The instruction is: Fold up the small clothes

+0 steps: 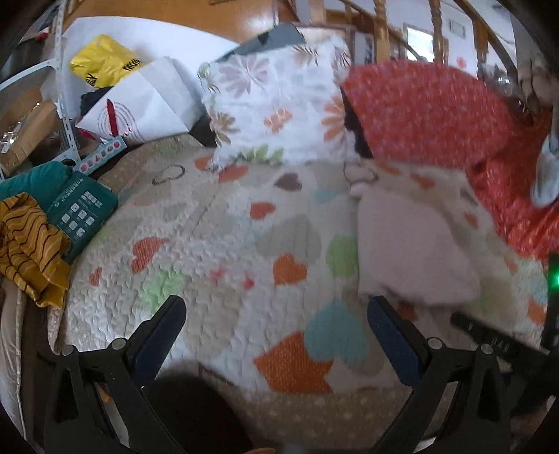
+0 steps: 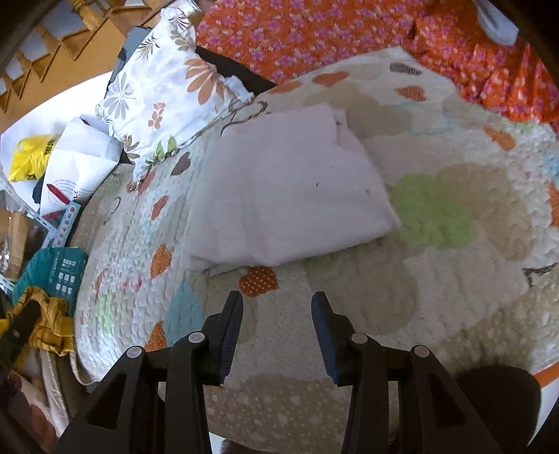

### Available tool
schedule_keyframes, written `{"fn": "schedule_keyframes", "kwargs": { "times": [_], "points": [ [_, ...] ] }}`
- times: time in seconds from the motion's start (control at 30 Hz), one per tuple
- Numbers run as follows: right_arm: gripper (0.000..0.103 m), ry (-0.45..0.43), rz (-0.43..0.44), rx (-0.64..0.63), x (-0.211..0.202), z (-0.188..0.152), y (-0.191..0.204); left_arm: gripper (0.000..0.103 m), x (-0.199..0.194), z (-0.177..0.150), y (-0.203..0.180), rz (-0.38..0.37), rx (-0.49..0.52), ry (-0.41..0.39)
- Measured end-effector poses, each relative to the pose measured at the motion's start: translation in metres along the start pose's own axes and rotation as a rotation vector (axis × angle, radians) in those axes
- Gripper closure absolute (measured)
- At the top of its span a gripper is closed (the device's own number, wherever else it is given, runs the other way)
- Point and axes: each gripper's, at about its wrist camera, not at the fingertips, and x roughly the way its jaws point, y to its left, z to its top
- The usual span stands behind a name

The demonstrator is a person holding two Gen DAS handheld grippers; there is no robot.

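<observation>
Left claw [image 1: 276,324] spread wide, right claw [image 2: 276,310] part-spread, both empty. White garment [image 2: 290,195] at 12 o'clock: folded, apparently done. Mustard striped garment [image 1: 29,244] at 9 o'clock: unfolded, likely next.

Two handheld grippers are being shown: the left gripper [image 1: 276,316] and right gripper [image 2: 276,310], each built of matte black angular linkages, studded with round silver pivot pins, with dark blue pads lining the inner fingers [image 2: 323,328].

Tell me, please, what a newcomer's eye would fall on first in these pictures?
Probably the folded white cloth lying on the heart-patterned quilt, just ahead of the right gripper. Next, the bright orange flowered fabric bunched along the quilt's far edge, beside a flowered pillow.
</observation>
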Motion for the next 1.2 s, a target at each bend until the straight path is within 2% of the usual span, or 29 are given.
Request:
{"fn": "schedule_keyframes", "kwargs": {
  "times": [0.07, 0.23, 0.7, 1.2],
  "points": [
    [0.052, -0.014, -0.025, -0.021, -0.005, 0.000, 0.004, 0.000, 0.003, -0.005, -0.003, 0.003, 0.009, 0.024],
    [0.047, -0.028, -0.060, -0.064, -0.008, 0.000, 0.014, 0.000, 0.008, -0.009, -0.010, -0.012, 0.028, 0.059],
    [0.043, -0.020, -0.177, -0.132, 0.003, -0.008, 0.009, 0.000, 0.039, -0.018, -0.017, -0.053, 0.040, 0.184],
    [0.040, -0.006, -0.221, -0.169, 0.015, -0.011, 0.007, 0.000, 0.057, -0.022, -0.020, -0.053, 0.036, 0.235]
  ]
}}
